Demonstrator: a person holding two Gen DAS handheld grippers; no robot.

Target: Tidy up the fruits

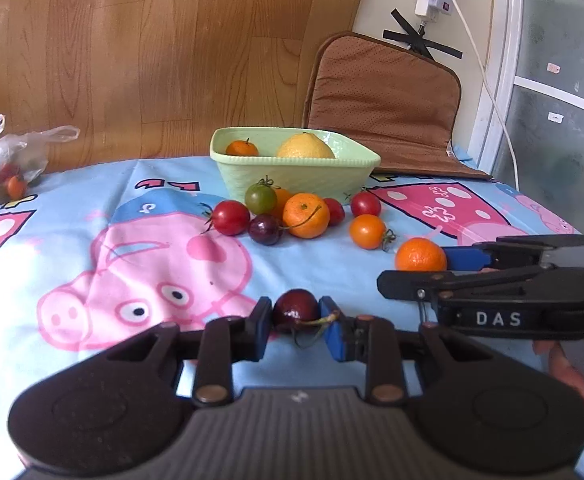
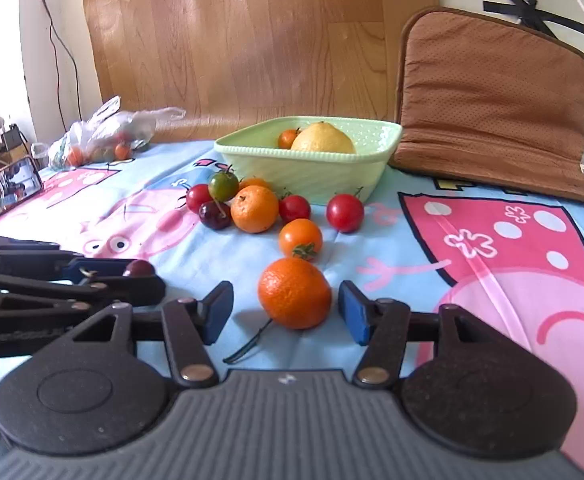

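**Cherry gripped on the left, mandarin between open tongs on the right**

Nearest the left wrist camera, the left tongs (image 1: 295,322) are closed on a dark cherry (image 1: 295,310), its stem curling toward the right pad; nearest the right wrist camera, the right tongs (image 2: 285,309) stand open, their blue pads on either side of a mandarin (image 2: 294,293) that rests on the table, with a gap on each side; a loose stem (image 2: 248,345) lies on the cloth just in front of it.

Beyond, a cluster of fruit sits between the tongs and the green bowl (image 1: 292,178): a second mandarin (image 1: 306,215), a green tomato (image 1: 261,198), a red tomato (image 1: 231,217), another cherry (image 1: 265,229), an orange tomato (image 1: 367,231) and another red tomato (image 1: 365,204); the bowl already holds a lemon (image 1: 305,147) and a small orange fruit (image 1: 242,148).

The table wears a cartoon-pig cloth (image 1: 92,248); a plastic bag (image 1: 6,160) of fruit lies at the far left; a brown cushion (image 1: 384,104) leans behind the bowl; a phone (image 2: 6,192) stands at the left edge in the right wrist view.
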